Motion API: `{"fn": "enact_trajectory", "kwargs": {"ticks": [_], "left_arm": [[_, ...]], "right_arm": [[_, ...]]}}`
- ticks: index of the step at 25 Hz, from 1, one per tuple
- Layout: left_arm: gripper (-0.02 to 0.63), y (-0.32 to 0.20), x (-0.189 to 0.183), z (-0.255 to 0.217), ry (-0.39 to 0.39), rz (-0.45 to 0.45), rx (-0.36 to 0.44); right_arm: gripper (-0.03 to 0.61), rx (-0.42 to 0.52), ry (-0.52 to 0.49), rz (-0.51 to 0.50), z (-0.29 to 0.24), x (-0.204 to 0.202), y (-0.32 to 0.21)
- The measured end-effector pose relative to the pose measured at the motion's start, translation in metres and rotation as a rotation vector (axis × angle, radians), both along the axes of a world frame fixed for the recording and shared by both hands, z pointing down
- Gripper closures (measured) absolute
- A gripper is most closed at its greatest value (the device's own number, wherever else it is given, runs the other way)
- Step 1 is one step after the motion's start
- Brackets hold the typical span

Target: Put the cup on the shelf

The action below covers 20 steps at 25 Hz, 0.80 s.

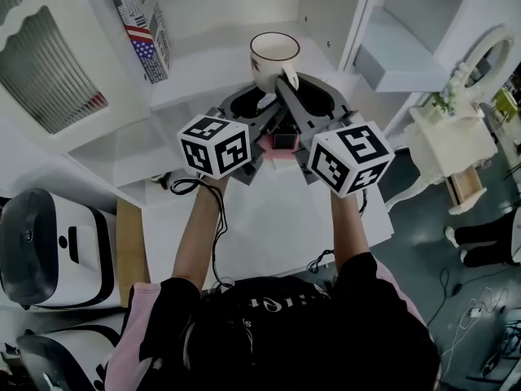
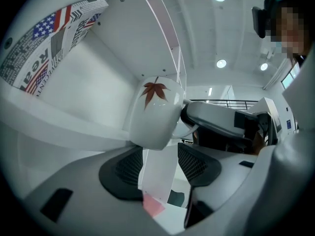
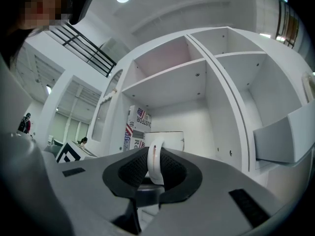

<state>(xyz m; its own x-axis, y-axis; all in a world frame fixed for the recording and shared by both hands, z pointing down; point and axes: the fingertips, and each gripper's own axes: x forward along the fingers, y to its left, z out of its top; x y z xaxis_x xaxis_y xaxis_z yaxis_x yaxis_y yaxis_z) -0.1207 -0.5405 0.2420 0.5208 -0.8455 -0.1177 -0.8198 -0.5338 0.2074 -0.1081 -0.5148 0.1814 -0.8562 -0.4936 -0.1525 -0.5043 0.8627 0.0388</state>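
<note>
Right gripper (image 3: pixel 153 170) jaws clamped on the handle (image 3: pixel 154 161) of the white cup (image 1: pixel 273 59). Left gripper (image 2: pixel 160 167) jaws apart, nothing between them, just below the cup. Cup sits at the shelf (image 1: pixel 199 86) front edge; flag-print box (image 1: pixel 142 24) at its back left corner.

A tall cardboard box printed like a newspaper, with an American flag (image 1: pixel 142 24), leans tilted at upper left. A white carved dressing table (image 1: pixel 452 141) stands at right (its oval mirror upright). A rounded white-and-black plastic machine (image 1: pixel 45 247) sits lower left.
</note>
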Motion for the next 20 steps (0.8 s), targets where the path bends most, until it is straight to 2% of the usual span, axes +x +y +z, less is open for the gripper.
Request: {"fn": "enact_trajectory", "kwargs": {"ticks": [4, 9, 15, 20], "left_arm": [[0.379, 0.004, 0.005, 0.003, 0.004, 0.027, 0.021], [0.379, 0.01, 0.004, 0.036, -0.075, 0.008, -0.02], [0.379, 0.028, 0.01, 0.057, -0.051, 0.041, -0.039], [0.379, 0.042, 0.012, 0.068, -0.087, 0.037, -0.037]], "right_arm": [[0.494, -0.001, 0.017, 0.036, -0.001, -0.008, -0.014], [0.494, -0.043, 0.04, 0.048, -0.005, -0.016, -0.038], [0.494, -0.08, 0.079, 0.088, -0.005, -0.028, -0.071], [0.494, -0.099, 0.105, 0.128, -0.005, -0.035, -0.094]]}}
